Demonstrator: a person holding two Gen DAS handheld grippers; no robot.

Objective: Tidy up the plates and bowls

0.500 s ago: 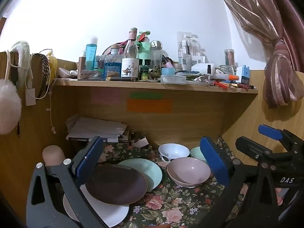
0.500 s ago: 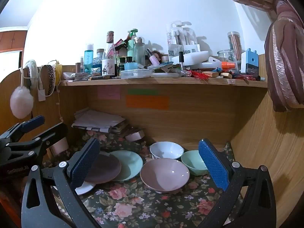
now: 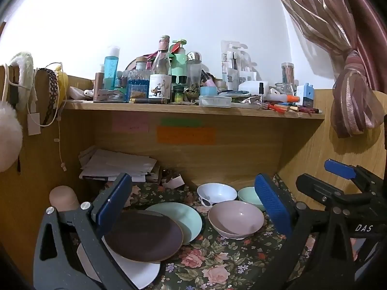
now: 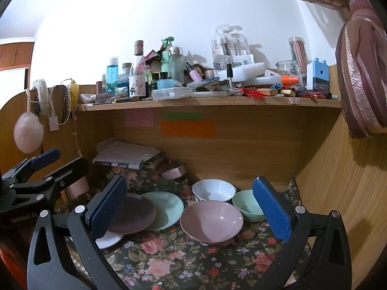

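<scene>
On the floral cloth (image 3: 208,265) lie a brown plate (image 3: 142,236), a mint plate (image 3: 181,217) partly under it and a white plate (image 3: 140,273) beneath. To their right stand a pink bowl (image 3: 235,218), a white bowl (image 3: 216,193) and a mint bowl (image 3: 249,194). My left gripper (image 3: 193,205) is open and empty, held above and in front of the dishes. My right gripper (image 4: 191,207) is open and empty too, in front of the pink bowl (image 4: 211,221), with the brown plate (image 4: 133,213) at its left finger.
A wooden shelf (image 3: 193,111) crowded with bottles and jars overhangs the nook. A stack of papers (image 3: 116,164) lies at the back left, a pink cup (image 3: 64,198) at the left wall. A tied curtain (image 3: 350,96) hangs at the right. Wooden walls close both sides.
Both views have hardly shifted. The dishes lie where they were and both grippers stay open.
</scene>
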